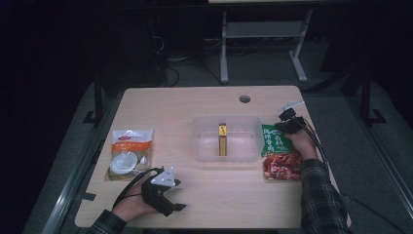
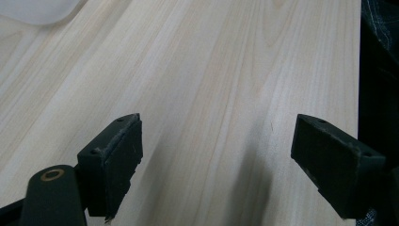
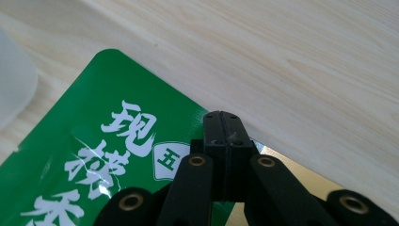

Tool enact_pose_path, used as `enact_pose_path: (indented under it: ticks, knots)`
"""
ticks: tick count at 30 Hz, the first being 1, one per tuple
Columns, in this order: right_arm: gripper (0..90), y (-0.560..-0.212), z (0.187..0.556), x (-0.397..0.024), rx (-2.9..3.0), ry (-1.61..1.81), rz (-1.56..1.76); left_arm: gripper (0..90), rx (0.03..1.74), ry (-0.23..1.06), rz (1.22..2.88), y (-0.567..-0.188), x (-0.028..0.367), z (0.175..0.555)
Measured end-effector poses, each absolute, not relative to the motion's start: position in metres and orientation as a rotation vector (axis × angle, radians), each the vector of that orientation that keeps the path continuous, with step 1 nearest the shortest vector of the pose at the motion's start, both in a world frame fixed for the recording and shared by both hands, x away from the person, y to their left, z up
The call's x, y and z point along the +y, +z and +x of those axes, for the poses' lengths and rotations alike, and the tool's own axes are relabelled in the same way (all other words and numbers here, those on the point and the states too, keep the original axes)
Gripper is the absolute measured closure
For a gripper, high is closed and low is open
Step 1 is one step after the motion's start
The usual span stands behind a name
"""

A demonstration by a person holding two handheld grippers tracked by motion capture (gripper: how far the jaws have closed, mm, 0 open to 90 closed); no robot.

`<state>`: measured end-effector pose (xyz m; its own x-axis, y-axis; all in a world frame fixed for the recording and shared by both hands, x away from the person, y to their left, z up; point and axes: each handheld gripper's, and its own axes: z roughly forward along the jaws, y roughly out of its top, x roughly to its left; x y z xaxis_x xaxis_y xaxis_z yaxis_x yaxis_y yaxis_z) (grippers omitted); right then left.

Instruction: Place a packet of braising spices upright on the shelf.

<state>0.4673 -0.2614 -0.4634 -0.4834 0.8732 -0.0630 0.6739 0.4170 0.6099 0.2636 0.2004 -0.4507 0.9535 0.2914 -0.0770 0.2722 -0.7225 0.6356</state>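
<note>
1. From above, the right claw (image 1: 288, 123) sits at three o'clock on the bench (image 1: 204, 204), on the top edge of the green sauce packet (image 1: 278, 152) that lies flat just right of the clear plastic tub (image 1: 226, 138). The left claw (image 1: 168, 195) rests at seven o'clock, near a white-and-orange packet (image 1: 130, 153).
2. Along the left claw (image 2: 216, 160), the jaws stand wide apart over bare wood, holding nothing.
3. Along the right claw (image 3: 223, 129), the jaws are pressed together, tips at the green packet's (image 3: 94, 155) upper edge; whether they pinch it I cannot tell.
</note>
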Motion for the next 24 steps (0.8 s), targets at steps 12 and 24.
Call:
enact_pose_path:
  ticks: [12,24]
  knots:
    - [90.0,-0.462,0.444,-0.279,2.325,0.725,1.323,16.5,0.395,0.031,2.418,-0.452,0.199,0.264]
    - [90.0,-0.461,0.412,-0.298,2.350,0.704,1.302,16.6,0.394,0.034,2.420,-0.452,0.198,0.263]
